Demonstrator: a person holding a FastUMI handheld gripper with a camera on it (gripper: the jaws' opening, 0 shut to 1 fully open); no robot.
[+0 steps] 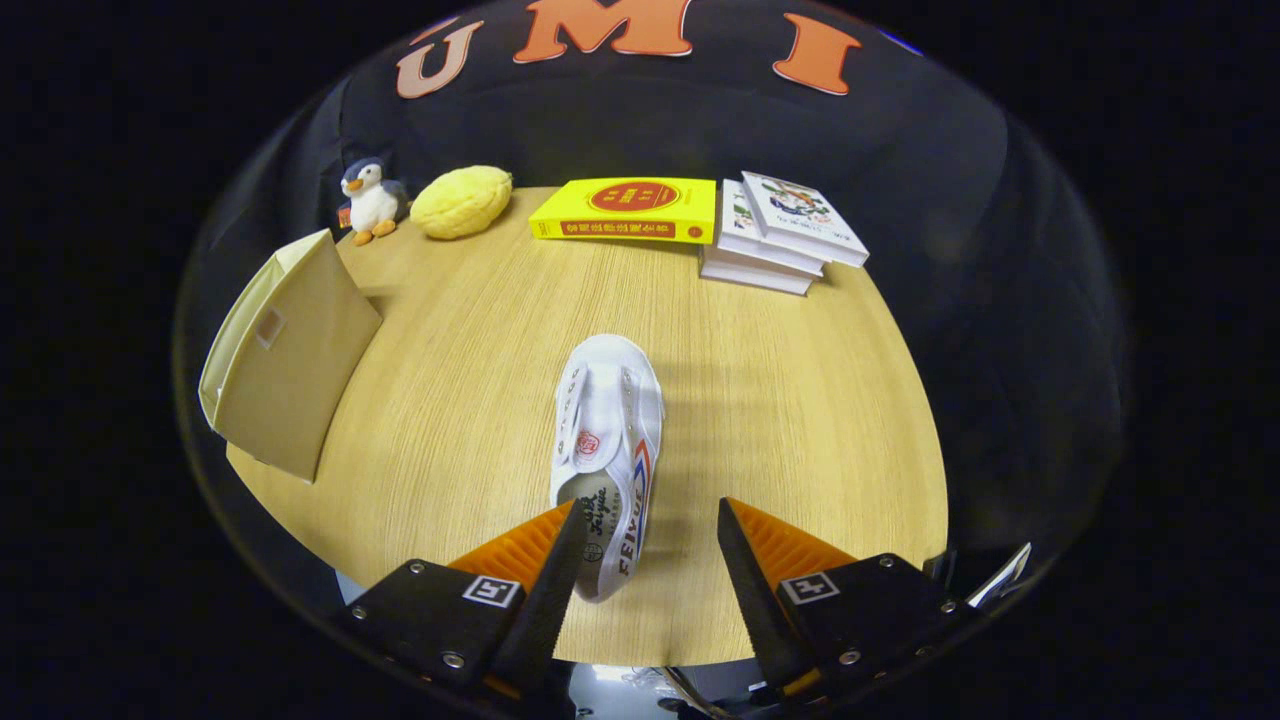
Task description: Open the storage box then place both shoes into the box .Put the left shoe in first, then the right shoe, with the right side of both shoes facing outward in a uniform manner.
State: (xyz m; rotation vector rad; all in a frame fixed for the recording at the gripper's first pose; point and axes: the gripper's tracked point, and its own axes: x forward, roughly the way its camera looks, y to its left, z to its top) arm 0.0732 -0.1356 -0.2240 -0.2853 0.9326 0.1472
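Presently catalogued, by item:

1. Gripper (648,560): jaws spread wide and released, grasping nothing. The heel of the shoe lies between them, close against the left finger, with a clear gap to the right finger.

2. Shoe (607,455): one white canvas shoe, resting sole down on the surface, toe pointing away from the jaws, heel toward them. A striped mark shows on its right flank. Whether it is the left or right shoe of the pair cannot be told with confidence.

3. Storage box (285,375): beige fabric, standing at the left edge of the surface (800,400), well apart from the shoe. A flat panel faces the camera; whether that is a lid, and what the box holds, cannot be told.

4. Risks, as judged:
 - The shoe sits off-centre between the jaws; closing here may push the heel sideways or pinch only the soft collar, letting it twist or drop.
 - The box overhangs the surface edge; a nudge could tip it off.
 - A slipped grasp may turn the wrong side outward.

5. Other stock at the far edge: toy penguin (371,201), yellow plush (461,201), yellow book (627,211), stack of books (780,235).
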